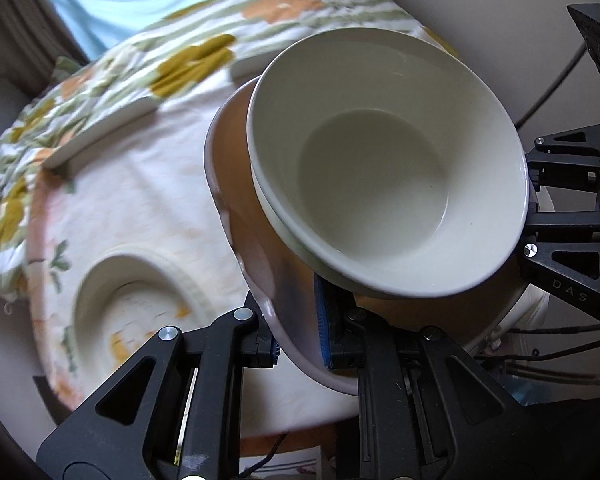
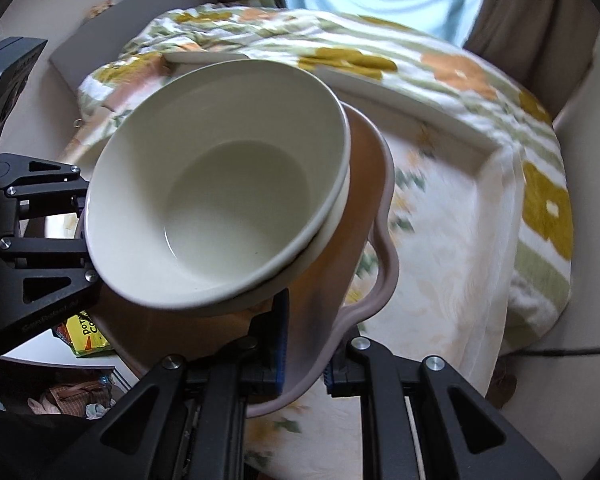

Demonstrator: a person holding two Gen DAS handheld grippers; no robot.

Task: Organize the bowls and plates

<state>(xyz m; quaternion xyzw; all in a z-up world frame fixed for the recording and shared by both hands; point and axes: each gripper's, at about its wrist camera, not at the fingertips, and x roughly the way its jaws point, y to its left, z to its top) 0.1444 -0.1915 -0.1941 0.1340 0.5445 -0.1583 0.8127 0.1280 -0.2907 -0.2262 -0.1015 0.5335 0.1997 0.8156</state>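
Left tongs (image 1: 296,344) and right tongs (image 2: 306,354) clamp opposite rims of the scalloped plate (image 1: 236,200), carrying stacked cream bowls (image 1: 384,168) between them.

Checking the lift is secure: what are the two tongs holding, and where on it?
Both hold the brown plate by its rim, on opposite sides: left tongs, right tongs. Stacked bowls ride on it.
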